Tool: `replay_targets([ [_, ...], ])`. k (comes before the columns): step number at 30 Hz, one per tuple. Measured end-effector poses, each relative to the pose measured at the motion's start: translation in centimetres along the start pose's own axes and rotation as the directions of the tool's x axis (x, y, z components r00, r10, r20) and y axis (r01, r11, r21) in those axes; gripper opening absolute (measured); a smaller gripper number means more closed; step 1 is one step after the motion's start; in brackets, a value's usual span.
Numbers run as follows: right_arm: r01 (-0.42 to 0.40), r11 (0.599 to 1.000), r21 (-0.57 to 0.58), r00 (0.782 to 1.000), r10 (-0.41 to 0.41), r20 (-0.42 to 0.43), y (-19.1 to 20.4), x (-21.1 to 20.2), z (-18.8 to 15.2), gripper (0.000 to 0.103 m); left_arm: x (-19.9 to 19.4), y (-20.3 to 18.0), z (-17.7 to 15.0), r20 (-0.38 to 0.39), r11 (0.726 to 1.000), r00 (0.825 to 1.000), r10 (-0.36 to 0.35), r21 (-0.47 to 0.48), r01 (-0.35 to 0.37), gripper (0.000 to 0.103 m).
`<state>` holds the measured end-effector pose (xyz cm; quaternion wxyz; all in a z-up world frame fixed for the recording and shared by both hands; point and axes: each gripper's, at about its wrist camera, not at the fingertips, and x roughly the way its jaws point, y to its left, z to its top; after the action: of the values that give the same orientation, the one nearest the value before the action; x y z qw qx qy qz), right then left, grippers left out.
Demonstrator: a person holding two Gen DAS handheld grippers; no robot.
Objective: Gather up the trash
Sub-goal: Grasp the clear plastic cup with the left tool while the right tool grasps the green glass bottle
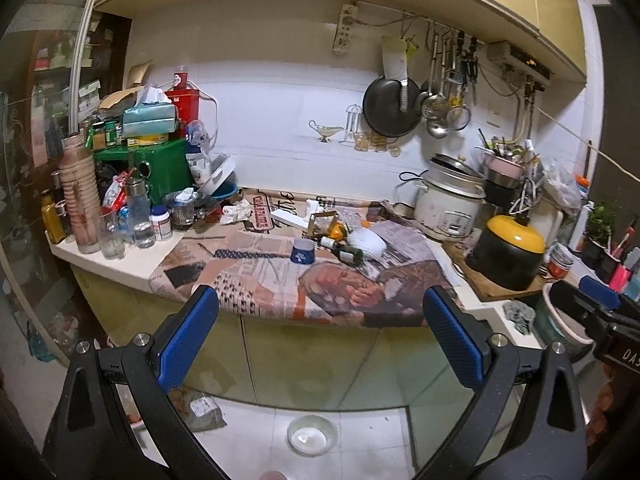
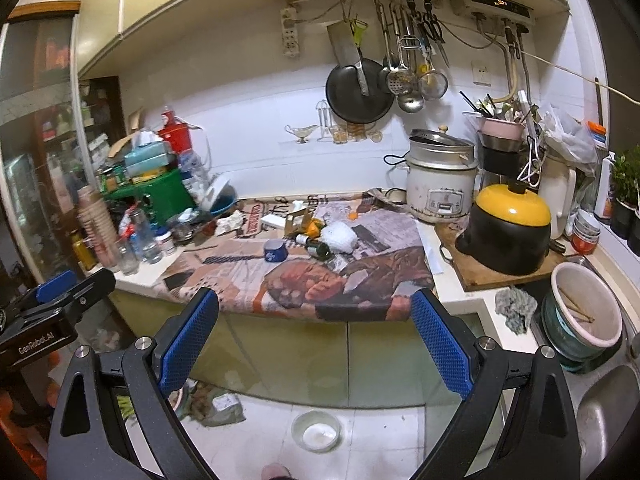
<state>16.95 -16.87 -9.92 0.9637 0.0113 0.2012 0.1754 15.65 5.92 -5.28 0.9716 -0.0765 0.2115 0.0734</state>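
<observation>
Both held back from the table (image 1: pixel 120 268), out over the floor, neither touching anything. Left gripper (image 1: pixel 320 336) spread wide, nothing between its blue pads (image 1: pixel 186 340). Right gripper (image 2: pixel 316 336) likewise wide open and empty, also seen at the 3 o'clock edge of the left wrist view.

On the newspaper (image 1: pixel 256 272) covering the table, trash lying in a loose cluster at 12 o'clock from each gripper, well apart from the fingertips: a small blue cup (image 1: pixel 303 251) nearest, a dark green bottle (image 1: pixel 345 253) on its side just beside it toward 1 o'clock, touching a white netted wad (image 1: pixel 369 242). Farther back, orange peel (image 1: pixel 337 230), an opened cardboard piece (image 1: pixel 318 220), a flat white box (image 1: pixel 289 218), and a crumpled white paper (image 1: pixel 236 213) toward 11 o'clock.

At 2 o'clock, a rice cooker (image 1: pixel 448 208) and a black pot with yellow lid (image 1: pixel 508 252) on a wooden board. At 10 o'clock, crowded bottles and jars (image 1: pixel 136 216) before a green box (image 1: pixel 160 168). On the floor at 6 o'clock, a clear bowl (image 1: pixel 312 436).
</observation>
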Motion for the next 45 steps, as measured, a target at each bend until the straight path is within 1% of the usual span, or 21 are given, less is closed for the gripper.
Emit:
replay_targets([
  [2, 0.017, 1.0, 0.002, 1.0, -0.017, -0.003, 0.3, 1.9, 0.7, 0.096, 2.5, 0.9, 0.9, -0.004, 1.0, 1.0, 0.01, 0.005, -0.01, 0.103],
  [7, 0.027, 0.999, 0.028, 0.999, -0.026, -0.03, 1.2, 6.9, 2.8, 0.096, 9.3, 3.5, 3.8, -0.032, 1.0, 0.999, 0.017, 0.019, -0.016, 0.103],
  [11, 0.055, 0.996, 0.065, 0.996, -0.051, -0.069, 1.4, 11.3, 3.9, 0.096, 15.4, 5.0, 5.4, -0.097, 0.998, 0.995, 0.019, 0.065, -0.013, 0.103],
  [13, 0.067, 0.994, 0.091, 0.993, -0.058, -0.098, 1.4, 13.8, 3.9, 0.096, 18.5, 5.6, 5.6, -0.138, 0.996, 0.99, 0.012, 0.088, 0.0, 0.103],
  [15, 0.069, 0.992, 0.11, 0.99, -0.054, -0.134, 1.3, 16.0, 3.8, 0.096, 20.9, 6.0, 5.6, -0.163, 0.996, 0.987, 0.011, 0.094, 0.004, 0.103],
  [18, 0.067, 0.988, 0.142, 0.977, -0.036, -0.21, 0.9, 19.6, 3.5, 0.096, 25.0, 6.5, 5.5, -0.224, 0.995, 0.975, 0.006, 0.095, 0.016, 0.103],
  [20, 0.066, 0.985, 0.16, 0.968, -0.024, -0.251, 0.6, 21.8, 3.5, 0.096, 27.5, 6.8, 5.4, -0.266, 0.996, 0.964, -0.016, 0.082, 0.039, 0.103],
  [23, 0.076, 0.982, 0.174, 0.958, -0.023, -0.284, -0.2, 24.5, 3.6, 0.096, 30.6, 7.0, 5.3, -0.315, 0.997, 0.949, -0.035, 0.059, 0.057, 0.103],
  [27, 0.063, 0.983, 0.173, 0.948, -0.005, -0.319, -1.2, 27.9, 4.1, 0.094, 34.9, 6.8, 5.2, -0.364, 0.998, 0.931, -0.018, 0.051, 0.039, 0.103],
  [30, 0.023, 0.988, 0.152, 0.937, 0.032, -0.348, -1.9, 31.2, 4.5, 0.091, 37.8, 6.6, 5.0, -0.394, 0.999, 0.919, -0.009, 0.028, 0.022, 0.103],
  [32, -0.016, 0.99, 0.14, 0.925, 0.067, -0.374, -2.3, 33.6, 4.7, 0.087, 39.7, 6.4, 5.0, -0.413, 1.0, 0.911, 0.004, 0.009, 0.0, 0.103],
  [35, -0.066, 0.988, 0.138, 0.898, 0.119, -0.424, -3.2, 37.0, 5.0, 0.077, 42.9, 6.2, 5.0, -0.444, 0.999, 0.896, 0.02, -0.03, -0.038, 0.103],
  [38, -0.113, 0.982, 0.152, 0.869, 0.172, -0.465, -4.3, 40.2, 4.8, 0.073, 46.0, 5.9, 4.6, -0.477, 0.997, 0.879, 0.025, -0.053, -0.057, 0.102],
  [39, -0.129, 0.979, 0.157, 0.857, 0.19, -0.479, -4.6, 41.3, 4.6, 0.072, 47.1, 5.7, 4.5, -0.49, 0.997, 0.871, 0.028, -0.053, -0.062, 0.098],
  [40, -0.148, 0.975, 0.166, 0.839, 0.212, -0.501, -5.0, 42.6, 4.4, 0.068, 48.2, 5.4, 4.3, -0.506, 0.996, 0.862, 0.028, -0.055, -0.064, 0.094],
  [41, -0.164, 0.971, 0.173, 0.822, 0.231, -0.52, -5.2, 43.4, 4.1, 0.063, 49.2, 5.3, 4.1, -0.517, 0.996, 0.855, 0.025, -0.057, -0.064, 0.092],
  [43, -0.195, 0.963, 0.188, 0.789, 0.268, -0.553, -5.5, 45.2, 3.5, 0.058, 50.9, 4.9, 3.7, -0.536, 0.996, 0.844, 0.031, -0.056, -0.072, 0.089],
  [44, -0.209, 0.958, 0.195, 0.771, 0.284, -0.57, -5.6, 46.1, 3.2, 0.056, 51.7, 4.7, 3.4, -0.543, 0.996, 0.839, 0.034, -0.053, -0.075, 0.088],
  [45, -0.222, 0.955, 0.198, 0.757, 0.297, -0.582, -5.5, 46.8, 3.0, 0.055, 52.3, 4.5, 3.3, -0.55, 0.996, 0.834, 0.036, -0.049, -0.076, 0.085],
])
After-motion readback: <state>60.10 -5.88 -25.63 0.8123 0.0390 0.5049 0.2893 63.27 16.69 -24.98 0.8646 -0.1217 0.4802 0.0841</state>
